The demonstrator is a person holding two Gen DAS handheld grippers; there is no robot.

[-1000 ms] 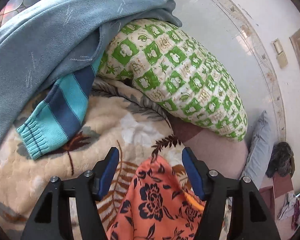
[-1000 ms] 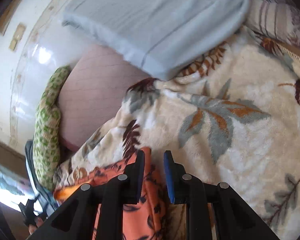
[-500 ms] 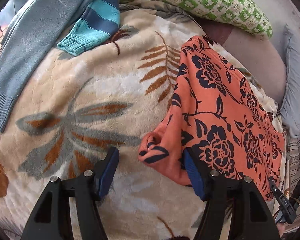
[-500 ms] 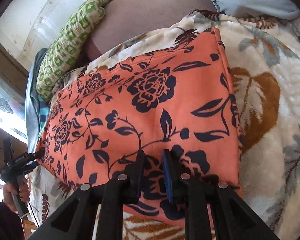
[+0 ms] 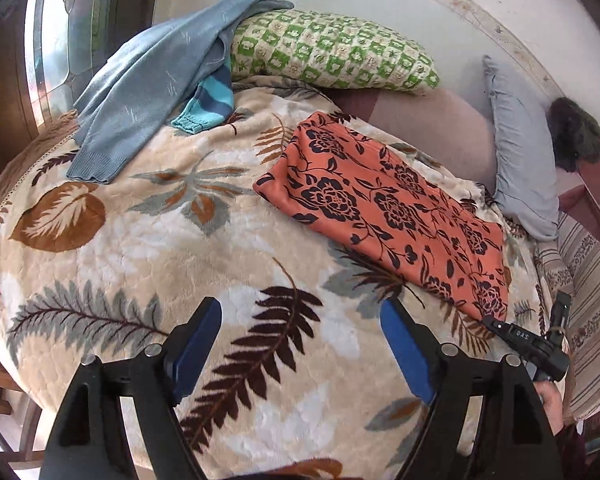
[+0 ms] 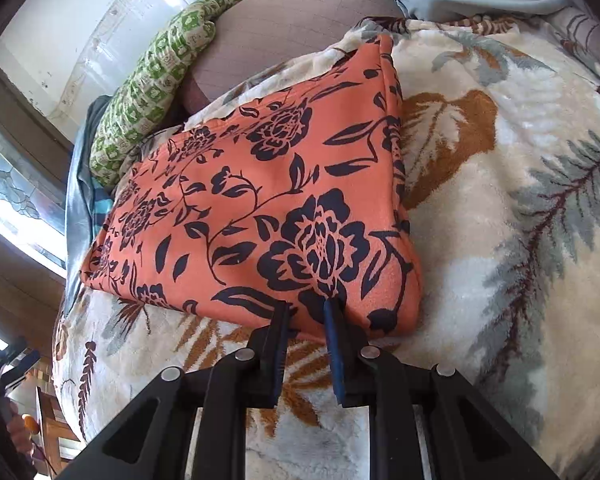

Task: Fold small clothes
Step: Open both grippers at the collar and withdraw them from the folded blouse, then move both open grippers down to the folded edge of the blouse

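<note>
Left wrist view looks down across a plush cream blanket [image 5: 148, 248] printed with brown and grey leaves, and the left gripper [image 5: 300, 344] hangs above it with its blue-padded jaws spread wide and nothing between them; they have just been opening further. Beyond it, right of centre, the orange cloth [image 5: 384, 208] with dark navy flowers lies flat on the blanket as a folded, elongated panel running from the middle far side toward the near right. At its near right corner the right gripper [image 5: 496, 322] shows as a dark bar touching the cloth's edge. On the far left a grey-blue sweater [image 5: 148, 84] is draped over one end of a green-and-white checked pillow [image 5: 332, 56], with a turquoise and navy striped sleeve [image 5: 208, 108] poking out from under it. A pale blue pillow [image 5: 520, 152] lies at the far right against the wall. Seen from the right wrist, the right gripper [image 6: 306, 312] has its jaws drawn close together, pinching the near edge of the orange cloth [image 6: 260, 184], which spreads away from the fingers across the blanket [image 6: 500, 208] toward the checked pillow [image 6: 152, 88] at the far left.
</note>
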